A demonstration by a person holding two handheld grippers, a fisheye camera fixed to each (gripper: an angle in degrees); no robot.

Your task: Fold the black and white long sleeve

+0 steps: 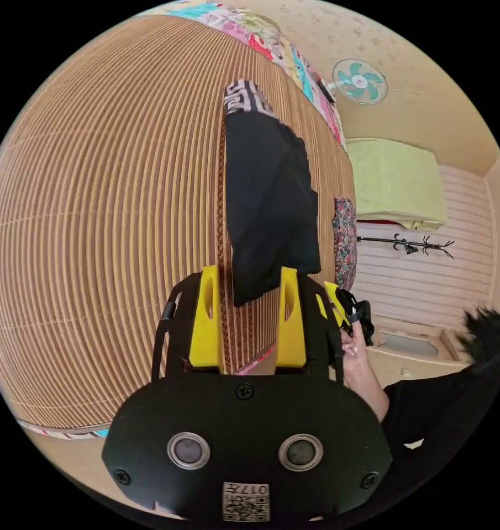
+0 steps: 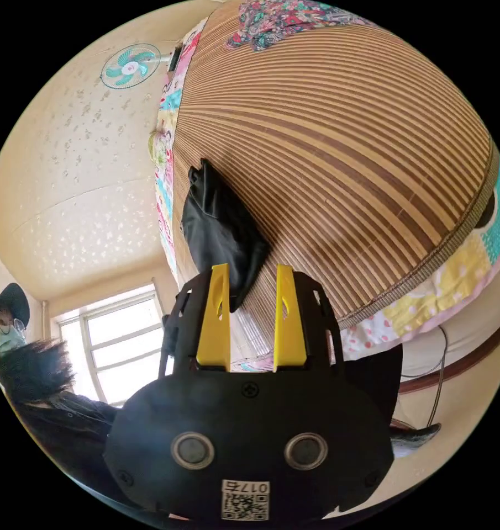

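Note:
The black long sleeve (image 1: 269,204) lies folded into a narrow strip on the striped bamboo mat (image 1: 95,221). Its black and white patterned end (image 1: 244,98) is at the far side. My left gripper (image 1: 250,271) is open, and the garment's near corner lies between the yellow jaws without being pinched. The right gripper (image 1: 333,302), held by a hand (image 1: 354,353), shows just beside the garment's near edge. In the right gripper view the same black garment (image 2: 219,232) lies bunched on the mat (image 2: 360,165). My right gripper (image 2: 252,269) is open, with the cloth's tip near one jaw.
A floral garment (image 1: 345,243) (image 2: 277,19) lies on the mat beyond the black one. A patchwork quilt edge (image 2: 426,298) borders the mat. A fan (image 1: 360,81), a green blanket (image 1: 396,185), a coat rack (image 1: 410,244) and a window (image 2: 117,342) surround the bed. The person (image 2: 34,381) stands close.

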